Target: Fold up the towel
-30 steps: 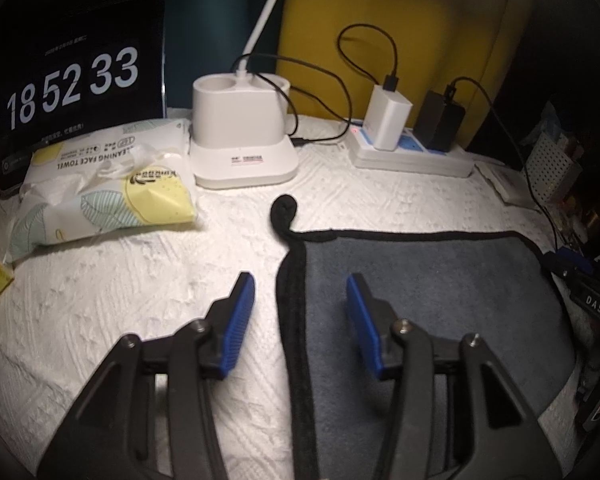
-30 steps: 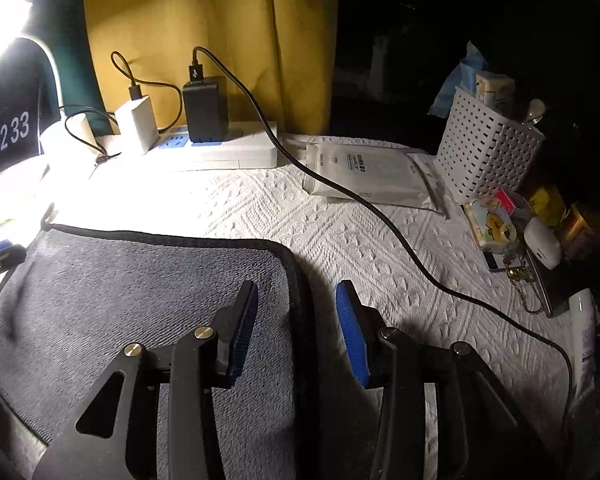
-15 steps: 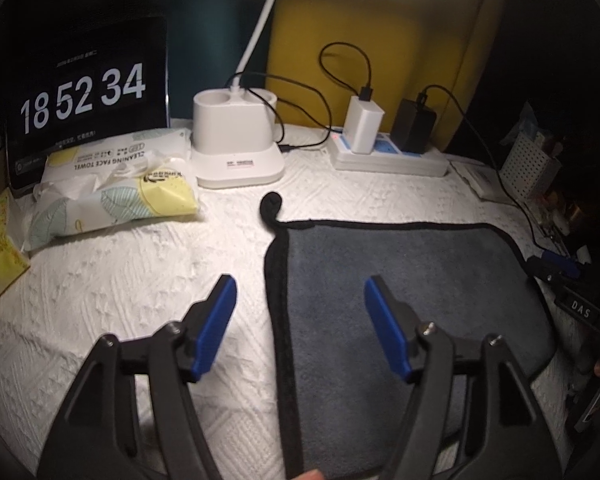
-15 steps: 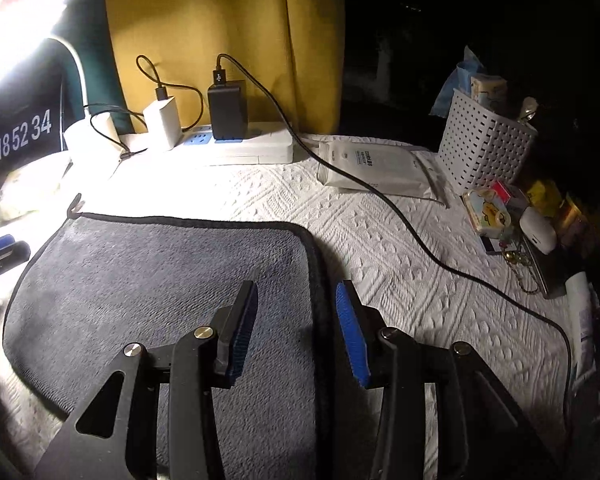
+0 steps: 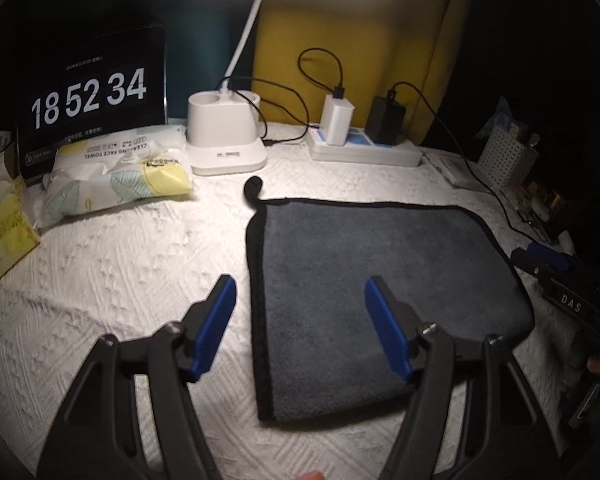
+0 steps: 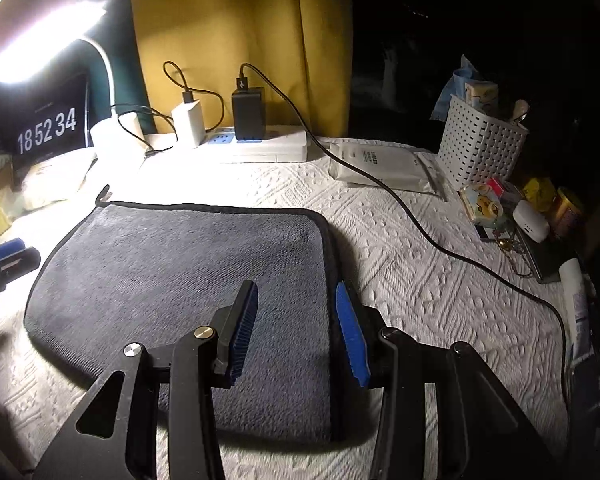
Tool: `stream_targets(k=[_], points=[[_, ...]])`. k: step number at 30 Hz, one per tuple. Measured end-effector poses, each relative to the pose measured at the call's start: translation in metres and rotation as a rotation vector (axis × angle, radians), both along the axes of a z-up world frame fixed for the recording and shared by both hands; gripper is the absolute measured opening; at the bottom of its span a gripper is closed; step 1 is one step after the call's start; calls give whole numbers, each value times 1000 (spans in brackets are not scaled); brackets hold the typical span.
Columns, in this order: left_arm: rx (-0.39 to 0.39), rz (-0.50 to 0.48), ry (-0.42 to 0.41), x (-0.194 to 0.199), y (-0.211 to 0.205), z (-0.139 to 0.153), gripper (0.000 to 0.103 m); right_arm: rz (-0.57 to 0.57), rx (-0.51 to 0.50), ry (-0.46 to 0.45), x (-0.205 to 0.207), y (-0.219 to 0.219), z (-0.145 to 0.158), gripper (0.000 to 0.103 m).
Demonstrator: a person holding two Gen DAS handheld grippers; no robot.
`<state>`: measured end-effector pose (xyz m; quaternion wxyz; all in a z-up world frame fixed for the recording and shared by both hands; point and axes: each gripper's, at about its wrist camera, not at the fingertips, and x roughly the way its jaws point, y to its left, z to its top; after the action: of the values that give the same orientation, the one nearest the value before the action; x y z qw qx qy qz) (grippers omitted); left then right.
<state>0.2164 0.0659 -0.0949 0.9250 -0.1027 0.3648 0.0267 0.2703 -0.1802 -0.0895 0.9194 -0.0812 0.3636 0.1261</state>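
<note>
A grey towel [image 5: 372,264] with black edging lies folded flat on the white textured cloth [image 5: 120,264]; it also shows in the right wrist view [image 6: 188,272]. My left gripper [image 5: 300,296] is open wide and empty, raised above the towel's left edge. My right gripper [image 6: 296,304] is open and empty, raised above the towel's right edge. The right gripper's blue tip [image 5: 548,256] shows at the towel's right side in the left wrist view. The left gripper's tip [image 6: 4,256] shows at the towel's left side in the right wrist view.
At the back stand a clock display [image 5: 88,96], a wipes pack [image 5: 116,180], a white lamp base [image 5: 224,136] and a power strip with chargers [image 5: 360,148]. A black cable [image 6: 440,244], a white pack [image 6: 384,164], a white basket [image 6: 480,144] and small items lie right.
Both grippers have pulled back and up from the towel, so more of it shows. The left gripper has opened wider. The towel lies still.
</note>
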Motion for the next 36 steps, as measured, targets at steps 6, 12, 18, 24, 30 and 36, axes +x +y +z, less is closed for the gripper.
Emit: stream_targets(k=[6,12,18,24,30,36], points=[[3,-8,-27,-21,-12,8,68,19,10,-14,-19,0,4,43],[11,-9,-67,-42,-21,15,68,43,17,-41,-42,2,12,43],[18,-12,-100,-62,-31,22,74,65,30,-66,-63,4,20,43],[0,-9,-129,-82,-37,26,77,71,33,-87,-83,5,28,43],[2,-3,-182,-101,-42,33,78,79,40,-114,-102,5,37,43],[-26,-5,-233,-119,-42,36,78,80,46,-152,-121,4,49,43]])
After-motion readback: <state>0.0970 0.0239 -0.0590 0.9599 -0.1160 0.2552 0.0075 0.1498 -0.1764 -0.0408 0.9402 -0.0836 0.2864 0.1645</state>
